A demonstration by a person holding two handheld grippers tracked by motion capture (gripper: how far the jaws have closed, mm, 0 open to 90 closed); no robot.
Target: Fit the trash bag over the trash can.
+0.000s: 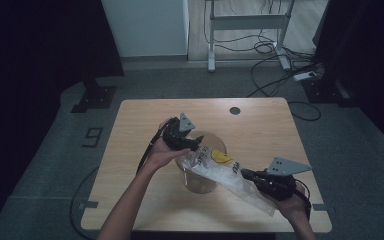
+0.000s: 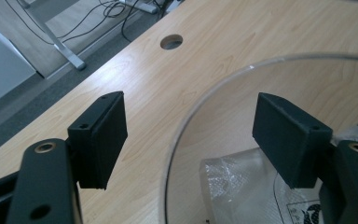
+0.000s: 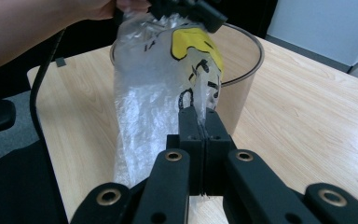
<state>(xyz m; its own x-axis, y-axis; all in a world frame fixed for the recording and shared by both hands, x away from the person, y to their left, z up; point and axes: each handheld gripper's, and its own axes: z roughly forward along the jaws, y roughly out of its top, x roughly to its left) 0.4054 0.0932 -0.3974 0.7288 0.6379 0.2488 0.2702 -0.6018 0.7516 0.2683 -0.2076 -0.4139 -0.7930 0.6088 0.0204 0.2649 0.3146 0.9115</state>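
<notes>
**Plastic bag stretched over a clear container on a pale wood desk**

A light wooden desk [image 1: 145,112] stands on a grey floor, with a white frame's legs [image 1: 247,22] and loose cables [image 1: 275,55] behind it and a round cable hole [image 1: 235,110] near the desk's far edge. In the middle of the desk stands a clear round container [image 1: 202,182], upright, its rim open to the top.

At the left of the high view, the left hand-held gripper [image 1: 196,143] sits over the container's rim, held in the person's left hand [image 1: 161,156]. In the left gripper view its two black jaws stand wide apart with nothing pressed between the pads; the container's curved rim [image 2: 186,121] passes between them, and a corner of the crinkled clear plastic bag [image 2: 237,186] lies just below the right-side jaw. Whether that jaw touches the bag cannot be told.

The bag [image 1: 220,172], printed with a yellow patch [image 1: 222,157] and black lettering, runs slantwise from the container's mouth down toward the desk's near right side, lying across the rim.

At the right, the right hand-held gripper [image 1: 244,173] is clamped tight on the bag's lower part; in the right gripper view its jaws meet with the thin plastic [image 3: 158,93] pinched between them. The person's right hand [image 1: 292,202] holds it near the desk's front edge.
</notes>
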